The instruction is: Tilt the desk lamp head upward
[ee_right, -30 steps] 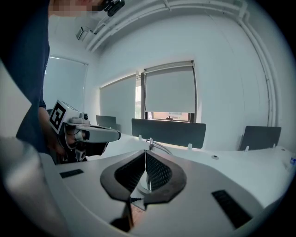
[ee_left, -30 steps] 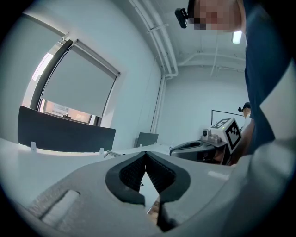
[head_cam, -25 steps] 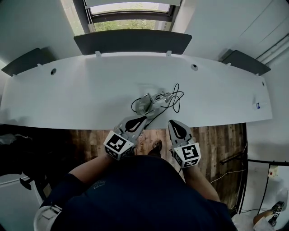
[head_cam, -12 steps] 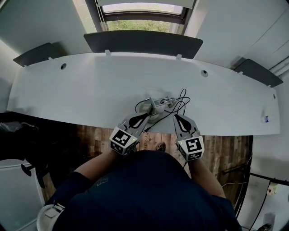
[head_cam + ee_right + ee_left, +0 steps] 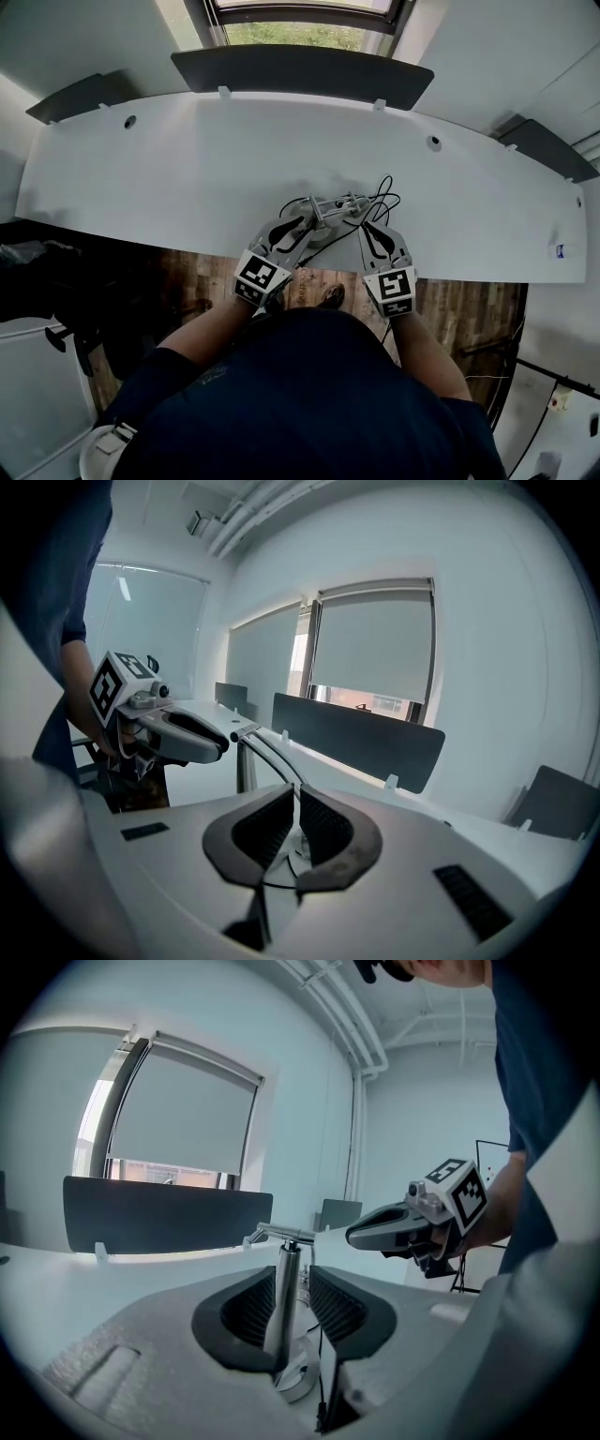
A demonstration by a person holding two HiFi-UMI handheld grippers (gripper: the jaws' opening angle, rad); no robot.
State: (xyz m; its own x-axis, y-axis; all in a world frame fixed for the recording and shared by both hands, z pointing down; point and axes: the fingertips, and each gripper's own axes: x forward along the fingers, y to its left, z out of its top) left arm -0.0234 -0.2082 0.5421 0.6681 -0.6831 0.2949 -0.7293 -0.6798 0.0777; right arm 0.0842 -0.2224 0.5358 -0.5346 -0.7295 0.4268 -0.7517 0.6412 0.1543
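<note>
White desk offers open surface to either side; desk lamp stands at its front edge. Left gripper jaws, just opening, straddle the lamp post unclamped. Right gripper jaws are closed and empty.

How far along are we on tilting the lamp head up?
Done: only the approach. In hand: the left hand-held gripper straddles the post without pressing it, its jaws having just been opening; the right hand-held gripper is shut at the low end of the lamp head, no clear grip. Left: steady the post and lift the lamp head, which slopes down from the post top.
</note>
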